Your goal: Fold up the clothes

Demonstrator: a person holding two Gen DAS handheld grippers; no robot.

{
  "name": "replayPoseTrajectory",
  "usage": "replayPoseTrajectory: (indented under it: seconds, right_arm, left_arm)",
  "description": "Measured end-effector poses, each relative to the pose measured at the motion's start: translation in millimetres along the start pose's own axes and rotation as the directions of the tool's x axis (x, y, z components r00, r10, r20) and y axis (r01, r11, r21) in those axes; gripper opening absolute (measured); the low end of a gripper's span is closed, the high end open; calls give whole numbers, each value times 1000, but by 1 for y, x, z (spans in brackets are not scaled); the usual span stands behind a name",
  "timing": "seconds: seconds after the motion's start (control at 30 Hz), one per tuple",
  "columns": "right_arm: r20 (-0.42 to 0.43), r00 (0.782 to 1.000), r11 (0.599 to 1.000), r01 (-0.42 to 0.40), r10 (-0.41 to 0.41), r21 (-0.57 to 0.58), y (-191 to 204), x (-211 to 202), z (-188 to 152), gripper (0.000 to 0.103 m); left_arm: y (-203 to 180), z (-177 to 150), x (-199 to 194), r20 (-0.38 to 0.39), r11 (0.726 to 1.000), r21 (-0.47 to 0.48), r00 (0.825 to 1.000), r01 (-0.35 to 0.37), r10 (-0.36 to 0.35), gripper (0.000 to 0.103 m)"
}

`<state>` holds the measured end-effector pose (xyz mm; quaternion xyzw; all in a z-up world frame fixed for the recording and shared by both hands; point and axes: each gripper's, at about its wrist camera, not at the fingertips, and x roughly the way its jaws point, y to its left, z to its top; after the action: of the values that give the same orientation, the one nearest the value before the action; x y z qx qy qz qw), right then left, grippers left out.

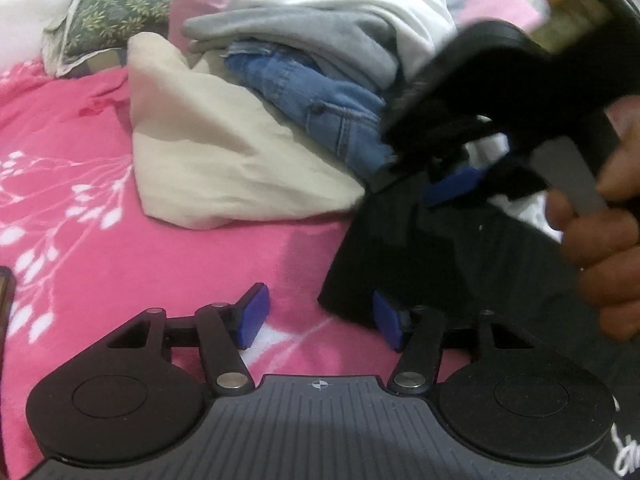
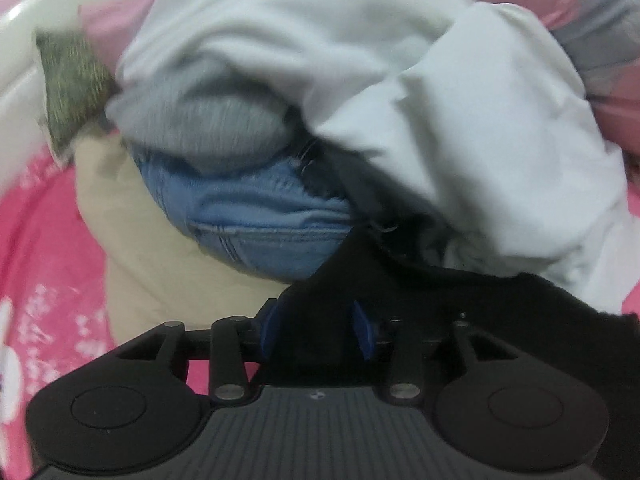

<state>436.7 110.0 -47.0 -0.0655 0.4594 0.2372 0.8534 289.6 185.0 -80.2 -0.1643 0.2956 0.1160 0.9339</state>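
Now black garment [image 2: 316,312] sits between right tool [image 2: 318,330] pads, contact unclear; left tool [image 1: 320,322] released beside garment corner.

Hidden, cropped or blurred:
- Right hand-held gripper [image 1: 452,184], black with blue pads: motion-blurred in the left wrist view; its fingertips are partly hidden.
- Person's hand [image 1: 604,240] on it: cut off by the right edge.
- Black fabric garment [image 2: 320,320]: its lower part is hidden behind the gripper body; whether the pads press it cannot be told.
- White printed lettering [image 1: 624,456]: cropped, unreadable.
- Blue denim jeans [image 2: 256,224]: mostly buried under grey and white clothes.
- Green patterned cushion [image 2: 72,88]: blurred.
- Dark object [image 1: 5,304]: cropped at the left edge, unidentifiable.
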Motion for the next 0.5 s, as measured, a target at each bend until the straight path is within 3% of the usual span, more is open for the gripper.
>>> replayPoseTrajectory:
  seconds: [0.23, 0.27, 0.37, 0.4, 0.43, 0.5]
  right_arm:
    - [15, 994, 990, 111, -110, -84, 18, 12, -4, 44]
    - [17, 993, 989, 117, -115, -89, 19, 14, -5, 44]
    - [27, 992, 988, 122, -120, -95, 20, 19, -10, 47]
    - [28, 992, 988, 122, -119, -91, 20, 21, -12, 48]
    - [30, 992, 989, 121, -119, -87, 19, 23, -14, 48]
    - [33, 994, 991, 111, -109, -72, 16, 25, -16, 48]
  left_arm:
    - [0, -2, 0, 7, 1000, -19, 1000, 10, -10, 61]
    - [1, -3, -2, 8, 1000, -24, 1000, 14, -13, 56]
    - [4, -3, 0, 14, 999, -37, 1000, 14, -14, 25]
    - [6, -4, 0, 8, 998, -43, 999, 36, -36, 10]
    - [6, -4, 1, -2, 997, -47, 998, 61, -61, 4]
    - [5, -5, 0, 0, 996, -42, 997, 74, -74, 3]
